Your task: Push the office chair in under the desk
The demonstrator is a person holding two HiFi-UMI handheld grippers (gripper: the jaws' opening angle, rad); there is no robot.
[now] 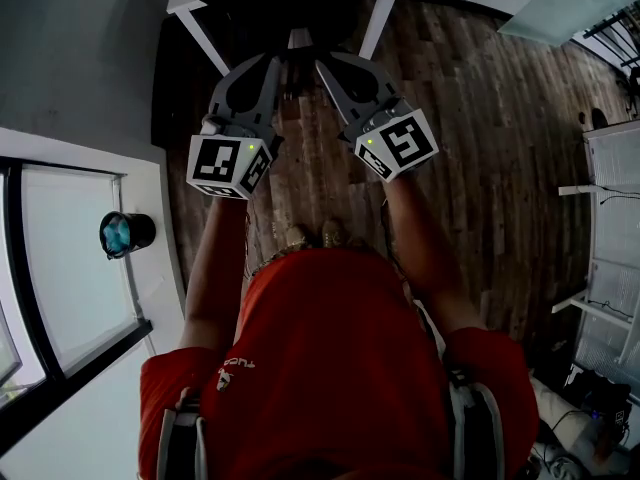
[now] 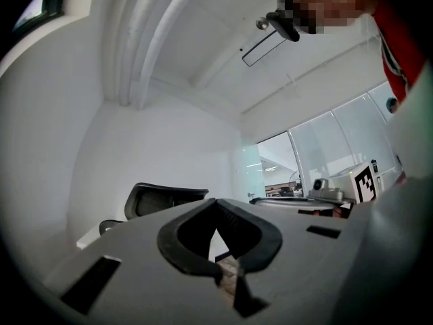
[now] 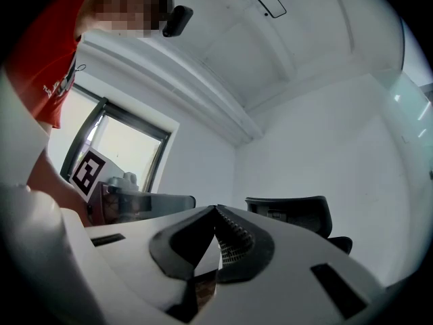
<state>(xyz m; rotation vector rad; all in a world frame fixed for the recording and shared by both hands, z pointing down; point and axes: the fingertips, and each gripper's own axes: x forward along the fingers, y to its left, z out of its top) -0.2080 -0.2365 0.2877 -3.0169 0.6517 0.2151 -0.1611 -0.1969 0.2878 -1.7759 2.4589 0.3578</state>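
The grey left gripper (image 1: 272, 64) and right gripper (image 1: 322, 66) were fully closed, empty, near the black mesh office chair (image 3: 294, 215) at the white desk (image 1: 203, 36).

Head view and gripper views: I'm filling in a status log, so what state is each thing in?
Left hand-held gripper: shut, empty.
Right hand-held gripper: shut, empty.
Office chair: upright, not gripped.
Desk: standing, chair between its legs.
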